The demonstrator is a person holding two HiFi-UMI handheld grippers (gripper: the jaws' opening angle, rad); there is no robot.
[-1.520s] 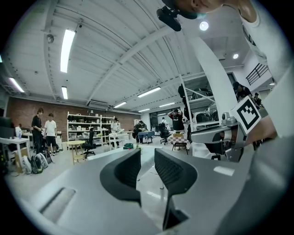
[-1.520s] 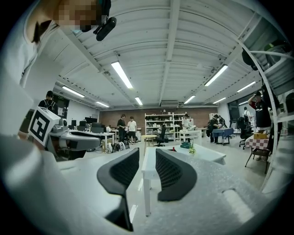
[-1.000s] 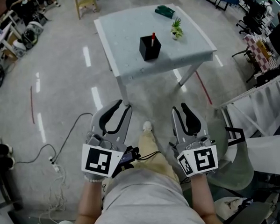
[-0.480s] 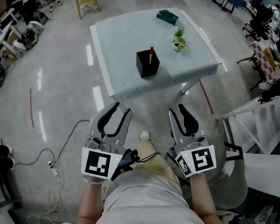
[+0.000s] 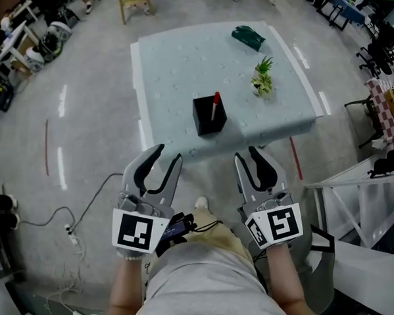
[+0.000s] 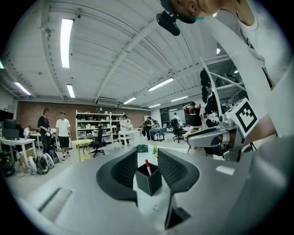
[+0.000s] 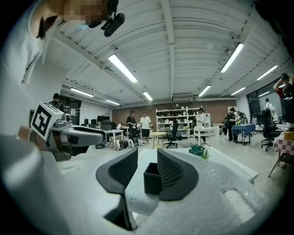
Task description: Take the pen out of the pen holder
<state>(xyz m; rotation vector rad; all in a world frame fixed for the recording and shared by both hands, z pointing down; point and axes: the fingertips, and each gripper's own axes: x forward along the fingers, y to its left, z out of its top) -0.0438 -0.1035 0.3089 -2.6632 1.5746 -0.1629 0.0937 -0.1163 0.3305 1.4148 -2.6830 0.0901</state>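
Pen nearly upright in pen holder

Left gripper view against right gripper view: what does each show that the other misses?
Only the left gripper view shows the red-capped pen standing in the pen holder, and the right hand-held gripper alongside. Only the right gripper view shows the left hand-held gripper alongside; there the pen is hidden and a jaw covers half the holder. Both show the black holder on the pale table, ahead between parted jaws and ungripped, plus the small plant. The left jaws are opening.
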